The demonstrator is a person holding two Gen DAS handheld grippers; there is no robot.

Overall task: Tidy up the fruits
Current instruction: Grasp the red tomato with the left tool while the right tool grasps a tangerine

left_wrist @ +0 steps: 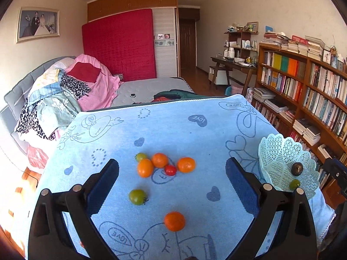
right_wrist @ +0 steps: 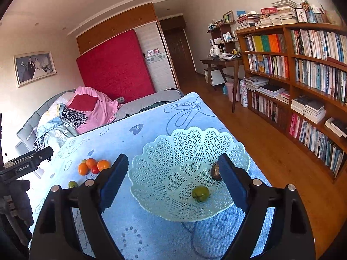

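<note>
Left tool [left_wrist: 171,179] hangs with its jaws spread wide and nothing between them, over the blue towel [left_wrist: 173,125] on the worktop, where three oranges [left_wrist: 159,160] bunch with a red tomato [left_wrist: 170,170] and a small green one [left_wrist: 141,156]. A green tomato [left_wrist: 138,197] and a lone orange [left_wrist: 174,221] lie nearer. Right tool [right_wrist: 173,179] is apart and empty too, over the pale lattice basket [right_wrist: 188,143], which holds a green tomato [right_wrist: 200,193] and a dark brown fruit [right_wrist: 215,171].

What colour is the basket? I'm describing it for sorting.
Pale mint green, lattice-patterned basket; right wrist view shows it best.
</note>
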